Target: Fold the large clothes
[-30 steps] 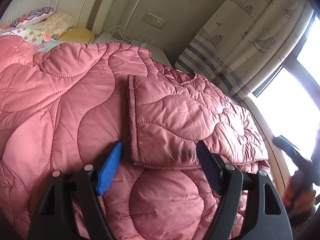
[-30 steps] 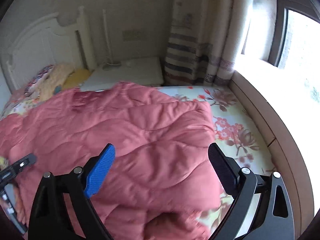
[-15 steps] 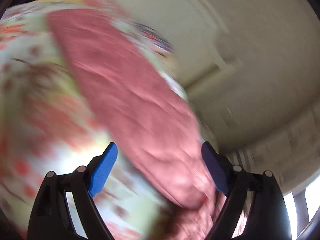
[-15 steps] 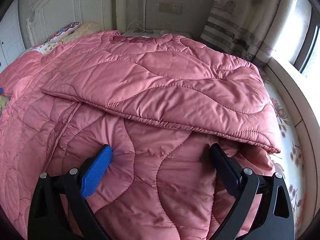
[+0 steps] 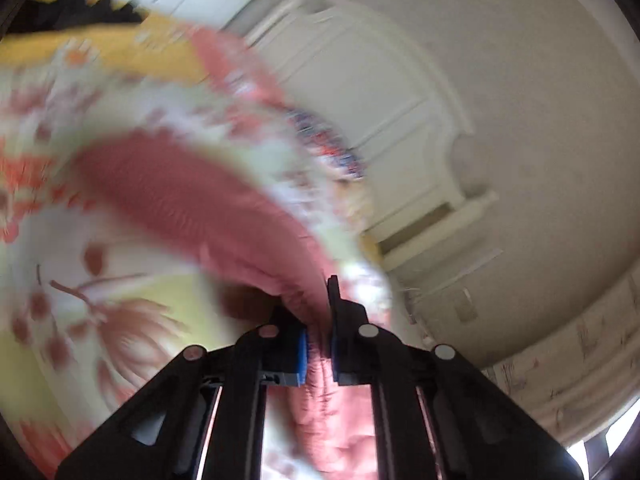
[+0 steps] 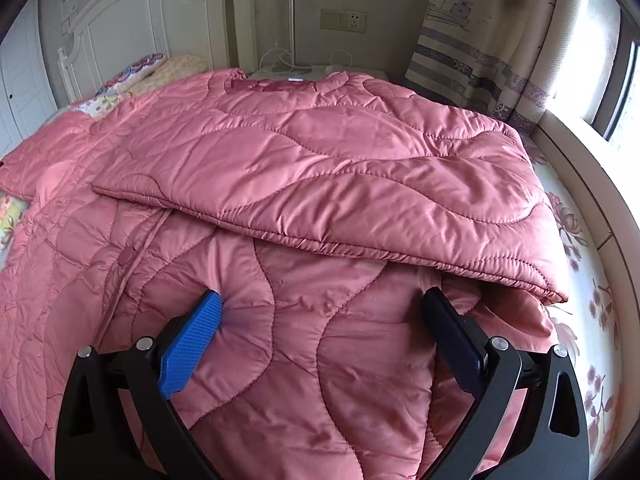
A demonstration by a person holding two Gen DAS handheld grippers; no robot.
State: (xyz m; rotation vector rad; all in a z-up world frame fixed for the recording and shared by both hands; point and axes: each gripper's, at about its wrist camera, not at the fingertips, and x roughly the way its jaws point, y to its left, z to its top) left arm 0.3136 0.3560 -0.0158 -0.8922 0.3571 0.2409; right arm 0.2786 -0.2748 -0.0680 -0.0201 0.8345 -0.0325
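Left tongs [image 5: 318,344]: clamped tight on a pink edge of the quilted coat [image 6: 320,168] — a second before they stood wide above it.
Right tongs [image 6: 320,332]: spread wide, tips pressing the coat, gripping nothing.
Coat: spread across the bed [image 6: 576,248], one panel already folded over.
Meaning: an edge was secured — probably the next fold could begin.

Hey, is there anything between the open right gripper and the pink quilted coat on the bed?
Nothing visible. The right gripper is open directly on the pink quilted coat, its blue finger pad pressing a dimple into the fabric. The folded-over panel lies just beyond its fingertips, not in between. The left gripper is already shut on pink fabric.
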